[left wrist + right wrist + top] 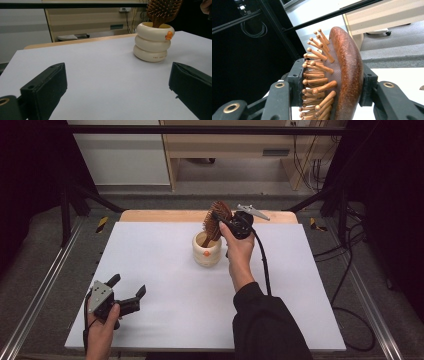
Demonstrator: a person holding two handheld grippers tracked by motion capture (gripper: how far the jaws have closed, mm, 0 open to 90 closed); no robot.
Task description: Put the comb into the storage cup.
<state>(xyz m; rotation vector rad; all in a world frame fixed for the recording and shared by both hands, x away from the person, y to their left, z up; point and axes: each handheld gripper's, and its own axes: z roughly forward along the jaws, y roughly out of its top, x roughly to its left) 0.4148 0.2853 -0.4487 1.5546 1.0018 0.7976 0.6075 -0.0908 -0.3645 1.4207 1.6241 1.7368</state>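
A wooden hairbrush stands with its handle down inside a cream ring-shaped cup at the middle back of the white table top. My right gripper is shut on the brush head; in the right gripper view one pad presses the bristles and the other the brown back of the hairbrush. My left gripper rests open near the table's front left, nothing between its fingers. From there the cup with an orange duck bill and the brush show ahead on the right.
A wooden strip edges the table's far side. Metal frame rails run along both sides. Beyond stand a wooden cabinet and hanging cables. The right gripper's cable trails along the forearm.
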